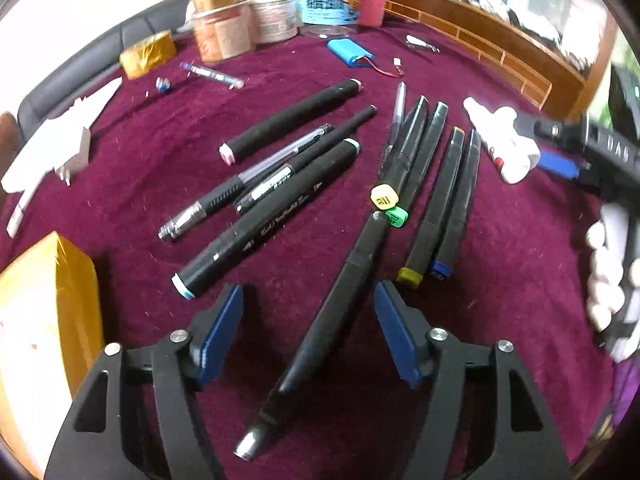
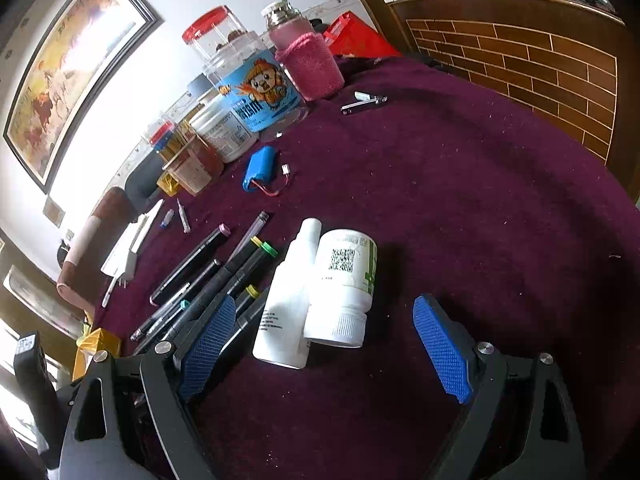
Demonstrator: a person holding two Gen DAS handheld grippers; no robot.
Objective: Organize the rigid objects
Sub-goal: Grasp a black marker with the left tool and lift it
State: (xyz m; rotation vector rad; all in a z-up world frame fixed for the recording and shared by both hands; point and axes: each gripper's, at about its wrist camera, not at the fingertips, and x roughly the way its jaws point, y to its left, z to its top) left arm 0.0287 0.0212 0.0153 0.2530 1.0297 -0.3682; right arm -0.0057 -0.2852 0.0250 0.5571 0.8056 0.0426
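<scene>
Several black pens and markers lie on the maroon cloth (image 1: 500, 280). My left gripper (image 1: 308, 332) is open, its blue pads on either side of a black pen (image 1: 320, 328) with a silver tip that lies on the cloth. A row of markers (image 1: 436, 184) lies just beyond on the right, another group (image 1: 272, 184) on the left. My right gripper (image 2: 324, 352) is open around two white bottles lying side by side: a wide pill bottle (image 2: 344, 284) and a slim spray bottle (image 2: 288, 300). These bottles also show in the left wrist view (image 1: 504, 140).
Jars (image 1: 328, 0), a pink flask (image 2: 308, 56) and tape rolls (image 1: 148, 54) stand at the back. A blue battery pack (image 1: 350, 53), a nail clipper (image 2: 364, 103), a white charger (image 1: 64, 144) and a yellow box (image 1: 44, 320) lie around. A wooden rail (image 1: 500, 52) borders the right side.
</scene>
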